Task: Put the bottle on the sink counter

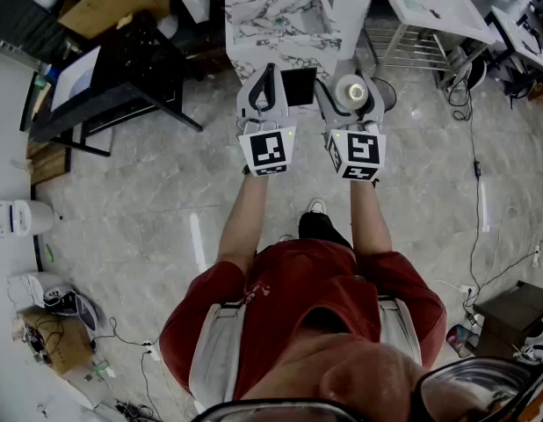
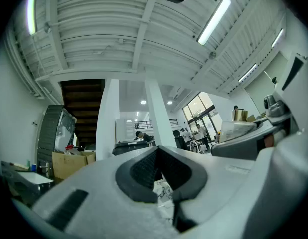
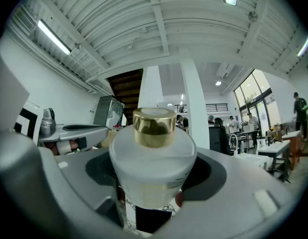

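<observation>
Here, the right gripper (image 1: 351, 95) clasps a white, gold-capped bottle (image 3: 153, 168) upright, ready for standing on the marble sink counter (image 1: 254, 25) at upper centre; the left gripper (image 1: 265, 84) is clenched, empty.

Tube lights (image 2: 214, 20) glare overhead, their streaks shine off the glossy floor (image 1: 197, 236), and both gripper views bend and darken at the edges, near parts blurred.

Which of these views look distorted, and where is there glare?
Left gripper view and right gripper view: fisheye bowing, black corners. Left gripper view: the ceiling lamp is blown out. Right gripper view: the bottle fills the middle, fairly sharp. Head view: a pale glare streak on the glossy floor.
</observation>
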Demonstrator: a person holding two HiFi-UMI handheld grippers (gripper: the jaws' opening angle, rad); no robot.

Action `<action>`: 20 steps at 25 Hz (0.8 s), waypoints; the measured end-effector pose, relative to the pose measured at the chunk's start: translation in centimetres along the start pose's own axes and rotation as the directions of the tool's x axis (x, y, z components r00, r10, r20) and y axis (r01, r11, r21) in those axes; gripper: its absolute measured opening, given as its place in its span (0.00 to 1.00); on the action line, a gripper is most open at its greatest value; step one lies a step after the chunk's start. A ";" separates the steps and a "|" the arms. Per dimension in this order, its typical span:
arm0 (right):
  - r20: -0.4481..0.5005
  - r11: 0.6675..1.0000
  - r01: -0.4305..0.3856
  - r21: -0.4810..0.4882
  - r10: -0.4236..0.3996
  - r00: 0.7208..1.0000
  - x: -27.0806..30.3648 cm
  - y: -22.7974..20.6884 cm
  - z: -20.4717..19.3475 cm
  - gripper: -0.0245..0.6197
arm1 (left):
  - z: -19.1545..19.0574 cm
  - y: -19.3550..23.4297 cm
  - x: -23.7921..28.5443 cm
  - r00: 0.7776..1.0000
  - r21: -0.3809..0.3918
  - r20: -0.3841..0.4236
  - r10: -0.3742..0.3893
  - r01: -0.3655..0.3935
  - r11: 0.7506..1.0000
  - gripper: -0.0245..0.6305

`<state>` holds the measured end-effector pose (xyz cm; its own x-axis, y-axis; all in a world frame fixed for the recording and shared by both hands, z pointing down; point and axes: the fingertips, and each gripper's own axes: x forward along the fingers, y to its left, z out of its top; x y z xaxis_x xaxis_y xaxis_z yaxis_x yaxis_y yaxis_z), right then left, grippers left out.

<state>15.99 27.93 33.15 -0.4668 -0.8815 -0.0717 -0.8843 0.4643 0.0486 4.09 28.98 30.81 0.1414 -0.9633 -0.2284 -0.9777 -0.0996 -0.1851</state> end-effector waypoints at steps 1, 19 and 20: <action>0.004 1.000 -0.003 0.002 0.003 1.000 -1.2 1.2 0.3 0.57 | 0.2 0.3 -1.7 1.000 0.000 -0.004 0.003 -0.003 1.000 0.03; 0.061 0.999 -0.043 0.023 0.041 0.997 -13.1 5.6 3.4 0.57 | 4.3 -2.8 -14.7 1.000 0.000 -0.017 0.022 -0.022 1.000 0.03; 0.059 0.999 -0.043 0.023 0.042 0.997 -13.4 5.1 3.3 0.57 | 4.4 -3.3 -14.6 1.000 -0.001 -0.016 0.022 -0.022 1.000 0.03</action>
<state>17.69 42.41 31.09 -0.5030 -0.8546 -0.1286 -0.8633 0.5039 0.0285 5.91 44.52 30.52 0.1173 -0.9690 -0.2172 -0.9807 -0.0787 -0.1789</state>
